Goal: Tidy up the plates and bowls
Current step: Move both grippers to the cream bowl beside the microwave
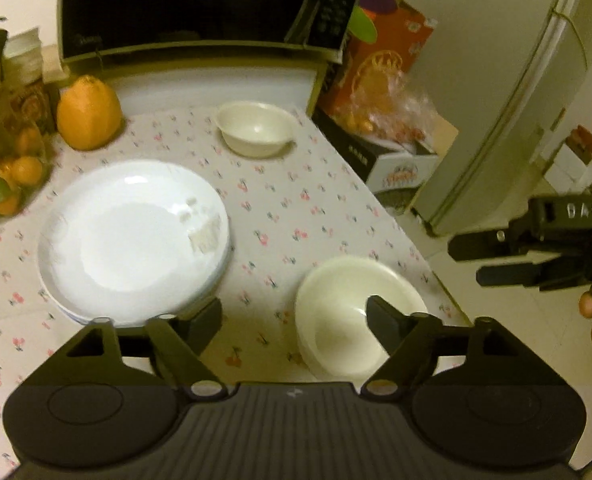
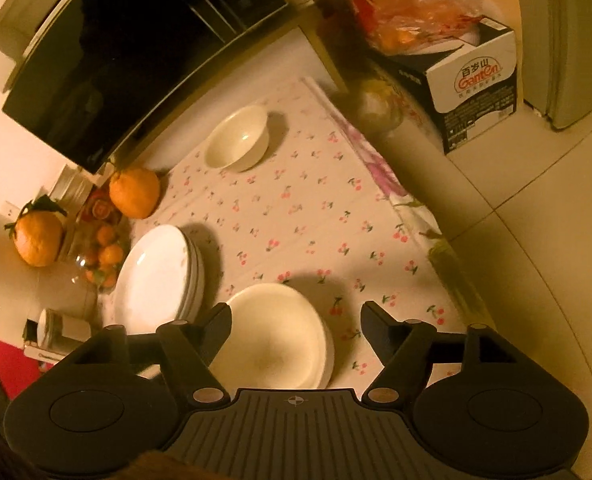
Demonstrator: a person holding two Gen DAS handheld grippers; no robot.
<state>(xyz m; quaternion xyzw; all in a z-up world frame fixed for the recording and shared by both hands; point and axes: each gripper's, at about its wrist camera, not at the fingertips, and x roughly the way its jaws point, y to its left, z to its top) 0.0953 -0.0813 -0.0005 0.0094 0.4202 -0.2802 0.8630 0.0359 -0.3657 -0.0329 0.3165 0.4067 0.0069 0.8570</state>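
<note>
On my cherry-print tablecloth [image 1: 296, 208]: stacked white plates [image 1: 133, 236] at left, nested cream bowls [image 1: 344, 320] near the front edge, single bowl [image 1: 255, 128] by the microwave [image 1: 183, 4]. My left gripper [image 1: 293, 320] and right gripper [image 2: 296, 324] are both released, empty.

Both wrist cameras look steeply down along their fingers at the table [image 1: 279, 208], from close above its near edge. The left view faces the microwave [image 1: 183, 4] squarely; the right view is tilted. Both share the plates [image 2: 155, 276], bowls [image 2: 275, 340] and far bowl [image 1: 255, 128].
</note>
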